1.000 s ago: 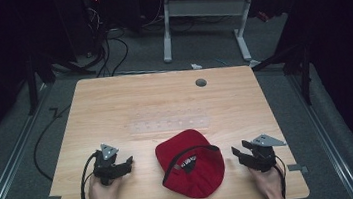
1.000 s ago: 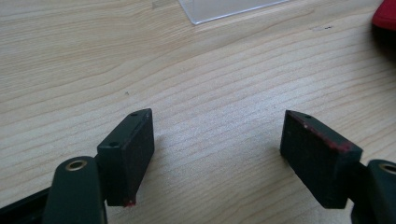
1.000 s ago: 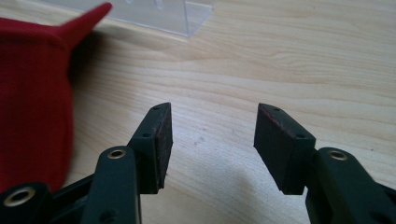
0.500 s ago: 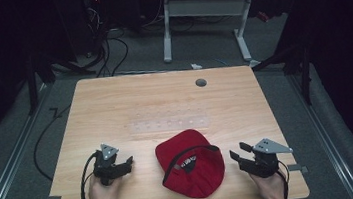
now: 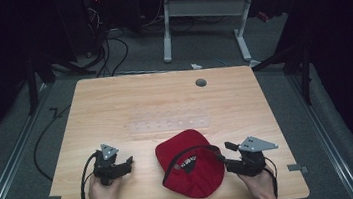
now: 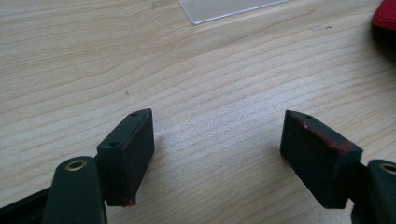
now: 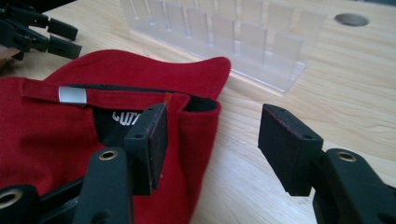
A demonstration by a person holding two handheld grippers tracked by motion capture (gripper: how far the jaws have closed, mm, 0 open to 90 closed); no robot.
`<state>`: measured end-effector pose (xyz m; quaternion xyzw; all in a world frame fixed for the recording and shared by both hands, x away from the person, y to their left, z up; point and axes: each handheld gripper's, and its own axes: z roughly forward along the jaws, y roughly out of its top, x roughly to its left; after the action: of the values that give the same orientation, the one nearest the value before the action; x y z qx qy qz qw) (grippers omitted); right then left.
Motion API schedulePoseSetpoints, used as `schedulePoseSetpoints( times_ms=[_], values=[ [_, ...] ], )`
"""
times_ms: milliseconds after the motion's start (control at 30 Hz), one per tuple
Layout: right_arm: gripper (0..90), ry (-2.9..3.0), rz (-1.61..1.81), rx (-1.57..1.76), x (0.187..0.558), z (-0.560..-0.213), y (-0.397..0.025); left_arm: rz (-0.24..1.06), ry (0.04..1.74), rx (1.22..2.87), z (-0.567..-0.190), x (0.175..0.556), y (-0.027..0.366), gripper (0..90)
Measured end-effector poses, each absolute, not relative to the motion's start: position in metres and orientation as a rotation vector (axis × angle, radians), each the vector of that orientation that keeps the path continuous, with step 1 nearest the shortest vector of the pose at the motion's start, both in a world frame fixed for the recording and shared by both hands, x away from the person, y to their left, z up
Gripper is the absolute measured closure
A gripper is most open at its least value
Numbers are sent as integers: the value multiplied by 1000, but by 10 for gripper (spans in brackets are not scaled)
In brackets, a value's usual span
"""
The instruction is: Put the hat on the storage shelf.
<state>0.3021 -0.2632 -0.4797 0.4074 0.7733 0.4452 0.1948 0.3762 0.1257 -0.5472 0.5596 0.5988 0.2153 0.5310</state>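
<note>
Red cap [image 5: 192,164] lies upside down on the wooden table [image 5: 164,101], near its front edge, opening upward (black lining and white lettering visible), just before a clear plastic rack [image 5: 168,124].

Table [image 5: 115,106]: pale wood, fine straight grain lines, with one dark grey round grommet [image 5: 201,82].
Cap [image 5: 192,165]: red outside; black lining inside with white lettering; black edging along the opening; small silver tab [image 7: 72,95] on its red strap.
Rack [image 5: 168,124]: clear, colourless plastic, slotted.
Left gripper [image 6: 217,154] and right gripper [image 7: 210,144]: black jaws, red smears on the pad edges, brass-coloured rivets; each has a grey plate on top.
Floor [image 5: 14,148]: grey.
</note>
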Motion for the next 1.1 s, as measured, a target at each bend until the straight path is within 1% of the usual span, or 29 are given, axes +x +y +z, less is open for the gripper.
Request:
schedulePoseSetpoints(
  times_ms=[300, 533, 567, 767, 967, 1100],
  values=[
    [433, 2240, 1221, 1193, 326, -494, -246, 514, 1429, 1335, -547, 376, 126, 262],
    [492, 2268, 1201, 1251, 341, -507, -240, 514, 1429, 1336, -547, 376, 126, 262],
    [536, 2274, 1198, 1276, 344, -510, -238, 515, 1428, 1335, -547, 376, 126, 262],
    [681, 2286, 1245, 1306, 349, -514, -236, 515, 1427, 1336, -547, 376, 126, 259],
    [754, 2284, 1302, 1344, 352, -515, -238, 514, 1425, 1339, -547, 376, 125, 258],
    [782, 2290, 1334, 1360, 351, -513, -240, 513, 1424, 1341, -547, 375, 125, 258]
  ],
)
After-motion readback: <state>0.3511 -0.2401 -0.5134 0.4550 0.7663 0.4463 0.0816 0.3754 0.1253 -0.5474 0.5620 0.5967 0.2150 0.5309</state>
